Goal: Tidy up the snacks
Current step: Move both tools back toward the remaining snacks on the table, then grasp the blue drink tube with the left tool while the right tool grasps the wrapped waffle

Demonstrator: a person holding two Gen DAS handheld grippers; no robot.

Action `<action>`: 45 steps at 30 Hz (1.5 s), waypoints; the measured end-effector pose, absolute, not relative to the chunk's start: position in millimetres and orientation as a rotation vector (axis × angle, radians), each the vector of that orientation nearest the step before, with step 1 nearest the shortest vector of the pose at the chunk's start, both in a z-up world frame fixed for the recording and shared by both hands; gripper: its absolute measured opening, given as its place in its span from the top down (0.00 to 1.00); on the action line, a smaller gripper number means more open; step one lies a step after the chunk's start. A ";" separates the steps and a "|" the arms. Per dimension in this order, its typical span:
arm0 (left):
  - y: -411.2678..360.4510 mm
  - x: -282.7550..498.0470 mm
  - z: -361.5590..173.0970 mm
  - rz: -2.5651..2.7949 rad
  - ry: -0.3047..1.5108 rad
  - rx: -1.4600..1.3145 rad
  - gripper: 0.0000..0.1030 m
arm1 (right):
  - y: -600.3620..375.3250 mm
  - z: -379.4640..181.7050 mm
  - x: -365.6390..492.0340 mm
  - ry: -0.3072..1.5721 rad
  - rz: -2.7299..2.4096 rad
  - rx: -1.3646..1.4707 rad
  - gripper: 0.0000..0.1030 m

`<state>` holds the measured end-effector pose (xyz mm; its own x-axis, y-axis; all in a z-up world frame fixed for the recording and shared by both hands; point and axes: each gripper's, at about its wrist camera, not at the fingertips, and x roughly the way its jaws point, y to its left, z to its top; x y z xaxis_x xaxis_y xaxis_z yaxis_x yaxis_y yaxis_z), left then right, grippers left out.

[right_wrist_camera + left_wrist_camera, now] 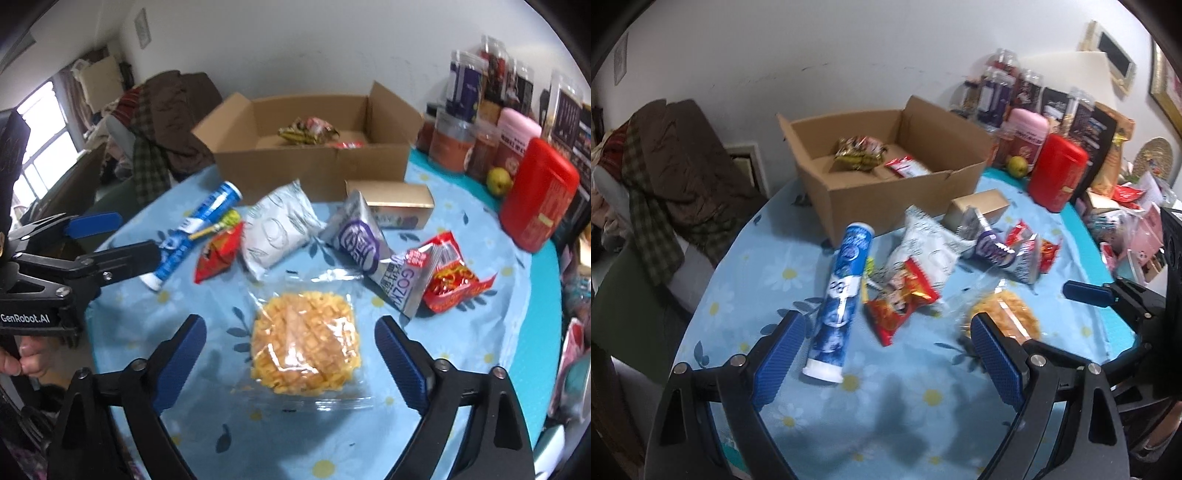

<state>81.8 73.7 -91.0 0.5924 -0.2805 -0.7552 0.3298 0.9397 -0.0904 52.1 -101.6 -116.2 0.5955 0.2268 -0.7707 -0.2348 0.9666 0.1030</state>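
Observation:
Loose snacks lie on a blue daisy tablecloth (908,398) in front of an open cardboard box (886,192) (314,166) holding a gold packet and a red packet. My left gripper (886,332) hovers open over a blue tube (842,295) and a red snack bag (905,299); the tube lies just inside its left finger. My right gripper (290,332) is open, its fingers on either side of a yellow waffle cake in clear wrap (304,347) without touching it. A white pouch (277,229), a purple-and-silver pack (369,247) and a red packet (450,280) lie beyond.
A small tan carton (388,203) sits by the box. A red canister (539,206), a pink one, a pear (498,181) and several jars crowd the back right. Clothes are piled on a chair (672,177) off the table's left edge.

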 end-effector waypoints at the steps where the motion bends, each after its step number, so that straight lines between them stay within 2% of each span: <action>1: 76.5 85.3 -96.2 -0.347 0.875 0.057 0.10 | -102.7 -120.1 55.3 0.903 0.262 -0.007 0.08; 3: 78.9 89.5 -102.5 -0.337 0.885 0.056 0.12 | -104.2 -126.0 60.4 0.920 0.255 0.001 0.08; 9: 85.7 109.7 -126.6 -0.320 0.942 0.053 0.27 | -105.4 -137.5 72.8 0.962 0.236 -0.006 0.08; 14: 88.7 131.0 -149.0 -0.313 1.001 0.049 0.55 | -105.8 -144.3 80.3 0.984 0.229 -0.017 0.08; 17: 88.1 137.1 -153.3 -0.293 1.004 0.077 0.67 | -107.6 -150.6 84.7 1.008 0.228 -0.009 0.08; 23: 89.4 134.7 -150.5 -0.294 1.021 0.074 0.72 | -110.9 -160.4 88.9 1.042 0.254 0.033 0.08; 27: 88.5 124.2 -150.4 -0.317 1.057 0.044 0.72 | -111.8 -163.0 82.9 1.045 0.275 0.052 0.23; 30: 85.5 108.0 -146.3 -0.323 1.068 0.048 0.72 | -115.6 -161.8 78.2 1.041 0.271 0.049 0.26; 45: 45.0 43.7 -151.4 -0.458 1.157 0.005 0.72 | -149.5 -154.7 33.4 1.039 0.272 0.057 0.27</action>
<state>43.7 45.0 -151.4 0.3206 -0.3460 -0.8817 0.3514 0.9079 -0.2285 33.4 -149.5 -154.7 0.4766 0.2496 -0.8429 -0.1956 0.9649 0.1752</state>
